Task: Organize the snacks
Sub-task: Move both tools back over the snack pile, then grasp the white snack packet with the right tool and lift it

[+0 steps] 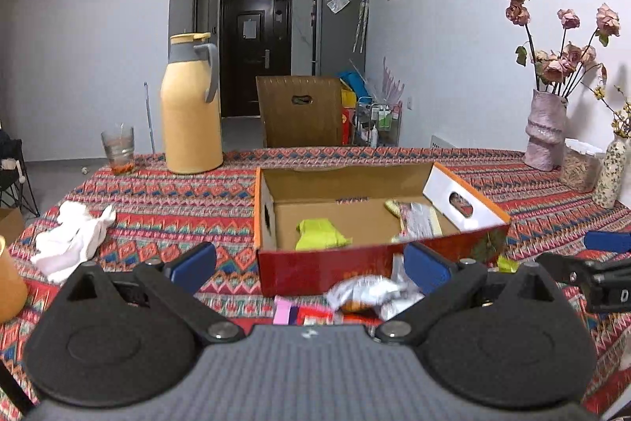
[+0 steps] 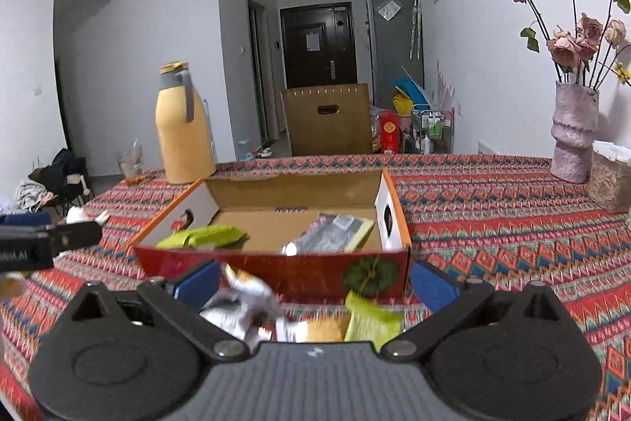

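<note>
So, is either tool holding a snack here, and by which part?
Nothing is held: left tool and right tool both stand open above loose snack packets.

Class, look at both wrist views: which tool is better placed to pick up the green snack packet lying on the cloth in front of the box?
Probably the right tool: open, with the green packet between its fingers. The left tool frames the silver wrapper instead.

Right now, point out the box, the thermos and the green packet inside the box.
box [image 2: 276, 273]: right wrist view, red front wall.
thermos [image 1: 193, 117]: left wrist view, yellow body.
green packet [image 1: 319, 233]: left wrist view, wrapper's middle.
</note>
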A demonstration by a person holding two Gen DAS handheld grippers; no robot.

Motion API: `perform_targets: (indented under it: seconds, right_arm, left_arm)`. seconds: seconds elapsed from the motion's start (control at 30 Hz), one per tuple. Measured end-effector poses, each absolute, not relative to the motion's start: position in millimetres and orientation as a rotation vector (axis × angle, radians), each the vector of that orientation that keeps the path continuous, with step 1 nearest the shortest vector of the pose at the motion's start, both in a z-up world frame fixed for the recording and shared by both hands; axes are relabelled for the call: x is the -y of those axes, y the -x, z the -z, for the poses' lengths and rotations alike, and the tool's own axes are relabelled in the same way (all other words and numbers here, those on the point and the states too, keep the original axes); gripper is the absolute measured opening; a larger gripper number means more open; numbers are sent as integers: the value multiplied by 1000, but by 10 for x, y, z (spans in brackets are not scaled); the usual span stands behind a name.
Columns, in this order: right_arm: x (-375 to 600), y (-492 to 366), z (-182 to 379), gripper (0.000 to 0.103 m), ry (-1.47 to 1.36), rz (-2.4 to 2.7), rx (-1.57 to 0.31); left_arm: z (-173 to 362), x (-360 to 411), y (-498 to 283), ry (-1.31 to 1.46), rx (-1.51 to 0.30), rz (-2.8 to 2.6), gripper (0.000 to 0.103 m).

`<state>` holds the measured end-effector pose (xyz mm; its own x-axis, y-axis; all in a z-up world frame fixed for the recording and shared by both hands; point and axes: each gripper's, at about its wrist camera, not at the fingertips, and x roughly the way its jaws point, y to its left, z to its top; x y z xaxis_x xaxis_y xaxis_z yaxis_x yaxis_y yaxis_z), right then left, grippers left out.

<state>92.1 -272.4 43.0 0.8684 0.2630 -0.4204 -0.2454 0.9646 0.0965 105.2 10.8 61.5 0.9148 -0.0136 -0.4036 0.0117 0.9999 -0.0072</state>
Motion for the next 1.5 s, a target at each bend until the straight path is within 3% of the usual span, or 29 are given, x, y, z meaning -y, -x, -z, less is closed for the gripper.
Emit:
perform_targets:
  seconds: [0.6,1.27,1.5]
  right_arm:
    - [2497,-54,238,103,-6,-278,-558]
    - [2231,-97,547,102,-12,-252,-628]
    - [2170,-68,587,97,36,-236,-597]
  left_arm:
    - [-77,-187,-356,88,-511,49,103]
    - [87,-335,-160,121,-539,49,103]
    - [144,-353,-184,134,-555,47,103]
